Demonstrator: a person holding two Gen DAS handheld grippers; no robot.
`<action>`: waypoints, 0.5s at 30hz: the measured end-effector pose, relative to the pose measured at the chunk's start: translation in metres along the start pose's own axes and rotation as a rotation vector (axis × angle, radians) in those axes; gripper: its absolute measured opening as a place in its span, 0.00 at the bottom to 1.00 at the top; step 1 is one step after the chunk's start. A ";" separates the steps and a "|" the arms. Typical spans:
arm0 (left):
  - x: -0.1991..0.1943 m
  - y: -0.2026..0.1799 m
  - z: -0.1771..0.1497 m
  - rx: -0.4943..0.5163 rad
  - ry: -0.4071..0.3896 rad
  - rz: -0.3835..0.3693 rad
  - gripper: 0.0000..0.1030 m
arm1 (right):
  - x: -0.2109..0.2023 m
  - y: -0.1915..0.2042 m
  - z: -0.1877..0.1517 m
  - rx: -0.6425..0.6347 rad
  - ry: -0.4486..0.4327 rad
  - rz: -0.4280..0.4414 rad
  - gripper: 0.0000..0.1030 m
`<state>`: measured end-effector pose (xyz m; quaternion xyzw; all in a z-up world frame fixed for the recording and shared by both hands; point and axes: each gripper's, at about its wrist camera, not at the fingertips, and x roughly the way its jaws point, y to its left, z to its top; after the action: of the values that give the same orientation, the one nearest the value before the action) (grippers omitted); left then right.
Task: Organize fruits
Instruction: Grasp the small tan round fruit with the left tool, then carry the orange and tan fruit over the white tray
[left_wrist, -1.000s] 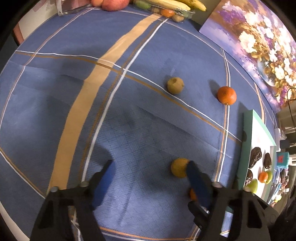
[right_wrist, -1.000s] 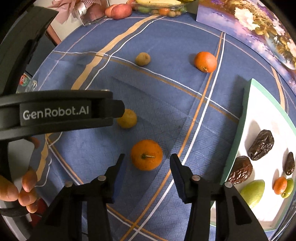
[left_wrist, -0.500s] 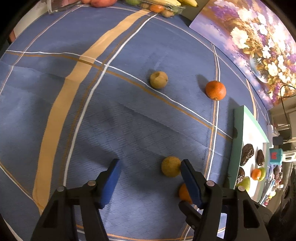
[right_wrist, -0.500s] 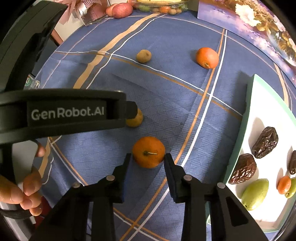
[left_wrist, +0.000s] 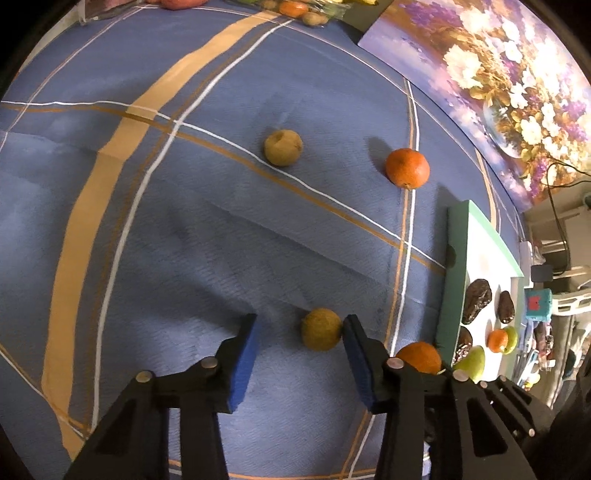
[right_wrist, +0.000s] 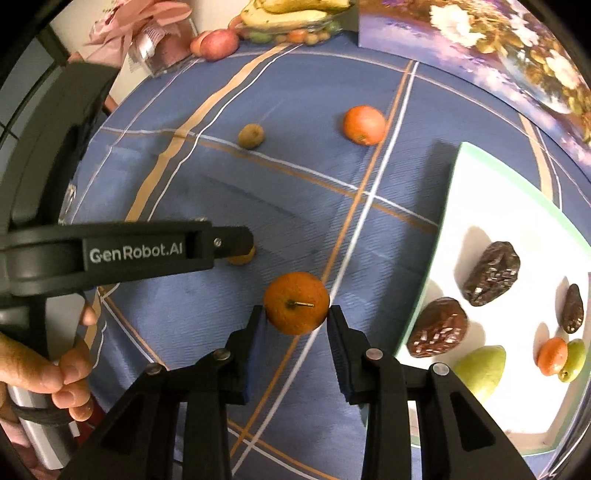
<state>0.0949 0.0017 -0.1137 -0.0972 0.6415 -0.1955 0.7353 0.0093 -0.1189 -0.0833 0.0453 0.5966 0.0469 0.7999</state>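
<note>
Item: fruit sorting, pick-up step, both hands at work. Right gripper (right_wrist: 295, 317): jaws closed on the orange (right_wrist: 296, 303), stem facing the camera, at lower centre of the right wrist view; whether the fruit has cleared the blue cloth (right_wrist: 207, 177) cannot be told. Left gripper (left_wrist: 299, 345): jaws have just been closing, with the yellow fruit (left_wrist: 320, 329) between them at lower centre of the left wrist view; the right-hand pad touches it, the left-hand pad stands apart, so no grip yet. Tray (right_wrist: 465, 173): white with a green rim, right side of the frame, holding dates, a green pear and two small fruits. On the tabletop, still loose: a second orange (left_wrist: 407, 168) and a brownish fruit (left_wrist: 283, 147), upper centre, well apart from both grippers. Next move, as judged: the right gripper carries its orange over the rim to a bare spot on the tray; the left gripper finishes closing before lifting, since a round fruit pressed from one side may roll off.
</note>
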 end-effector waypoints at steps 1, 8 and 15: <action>0.001 -0.001 0.000 -0.002 0.004 -0.013 0.38 | -0.003 -0.003 0.000 0.008 -0.007 0.004 0.34; 0.004 -0.004 -0.003 -0.006 0.016 -0.056 0.27 | -0.015 -0.014 0.003 0.047 -0.042 0.012 0.34; 0.000 -0.005 -0.004 -0.009 -0.004 -0.041 0.26 | -0.035 -0.035 -0.001 0.095 -0.082 0.026 0.34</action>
<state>0.0904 -0.0022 -0.1121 -0.1137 0.6389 -0.2075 0.7320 -0.0008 -0.1577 -0.0552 0.0931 0.5642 0.0271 0.8199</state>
